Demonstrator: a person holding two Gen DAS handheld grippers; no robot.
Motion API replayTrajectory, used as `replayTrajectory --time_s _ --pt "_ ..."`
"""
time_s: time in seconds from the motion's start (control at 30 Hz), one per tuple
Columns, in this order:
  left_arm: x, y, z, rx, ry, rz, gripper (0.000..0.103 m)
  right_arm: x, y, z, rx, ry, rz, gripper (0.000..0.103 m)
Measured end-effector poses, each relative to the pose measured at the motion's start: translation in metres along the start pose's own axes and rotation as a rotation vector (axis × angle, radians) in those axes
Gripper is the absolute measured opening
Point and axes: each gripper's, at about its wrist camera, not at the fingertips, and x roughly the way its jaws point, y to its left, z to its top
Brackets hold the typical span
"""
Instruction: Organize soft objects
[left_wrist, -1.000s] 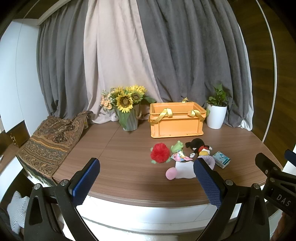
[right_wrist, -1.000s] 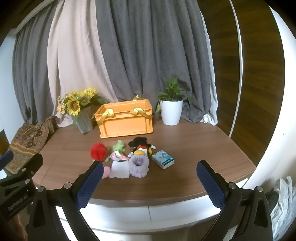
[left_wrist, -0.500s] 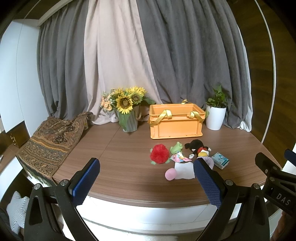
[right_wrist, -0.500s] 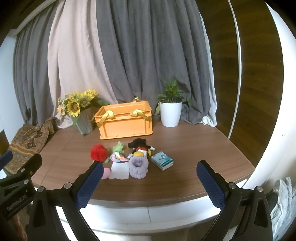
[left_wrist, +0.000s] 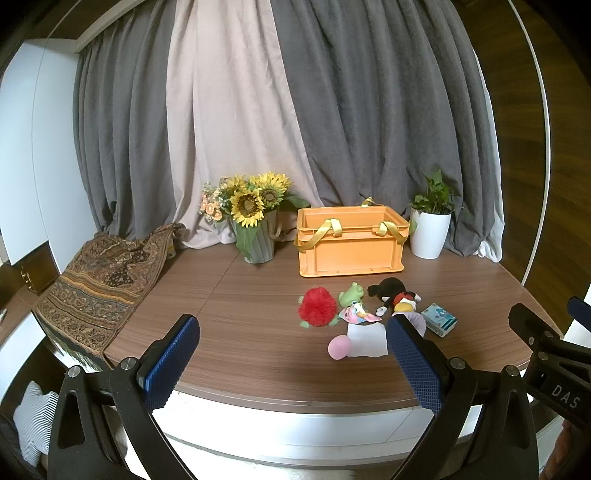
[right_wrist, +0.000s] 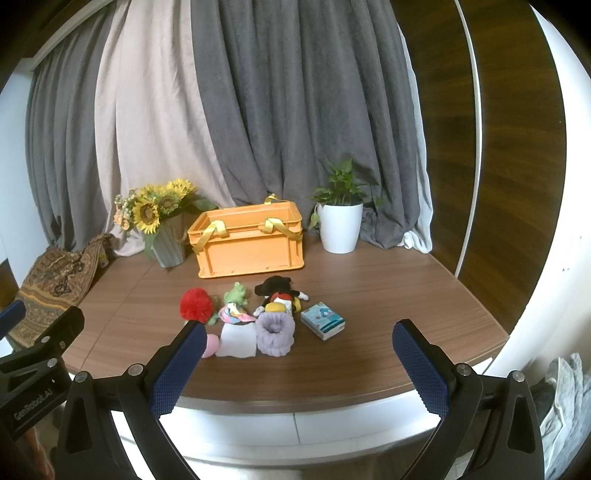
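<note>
One orange plastic crate (right_wrist: 250, 243) is positioned on the table (right_wrist: 388, 295); one fluffy red pompom (right_wrist: 196, 303), one green frog plush (right_wrist: 236, 294), one black mouse plush (right_wrist: 279, 291) and one lavender knitted ring (right_wrist: 275, 333) are grouped just before it. The left gripper (left_wrist: 291, 360) and right gripper (right_wrist: 295, 363) are held wide apart, empty, nearer than the crate.

We cannot see inside the orange crate (left_wrist: 351, 242); its front wall hides the floor. In the left wrist view, the blue pad (left_wrist: 415, 363) covers most of the purple scrunchie (left_wrist: 419, 318). In the right wrist view, a pad (right_wrist: 177, 369) hides part of the pink ball (right_wrist: 209, 345). The print on the tissue pack (right_wrist: 323, 320) is too small to read.
</note>
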Motion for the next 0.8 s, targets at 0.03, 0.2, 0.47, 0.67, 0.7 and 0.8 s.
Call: replayTrajectory --time_s 0.03,0.2,0.47,0.67,0.7,0.8 --pt "-0.0003 -0.0002 0.0002 0.000 0.000 0.000 0.103 0.0002 0.0002 -0.0005 0.000 -0.001 0.000 0.102" --pt "-0.0008 -0.0024 0.0013 0.001 0.001 -0.001 0.103 0.0006 0.0001 -0.0009 -0.001 -0.001 -0.001 0.102" --pt "-0.0001 -0.0078 0.0047 0.004 0.002 -0.004 0.103 0.0009 -0.0009 0.0001 0.000 -0.002 -0.001 0.102" --pt "0.0001 -0.0085 0.0037 0.003 0.001 -0.004 0.103 0.0017 -0.0008 -0.0013 0.000 -0.003 0.000 0.102" --pt "-0.0001 -0.0084 0.0033 0.003 0.000 -0.002 0.103 0.0018 -0.0008 -0.0014 0.000 -0.002 0.000 0.102" --pt "-0.0001 -0.0077 0.0028 0.003 0.000 -0.004 0.103 0.0021 -0.0007 -0.0015 0.000 -0.002 -0.001 0.102"
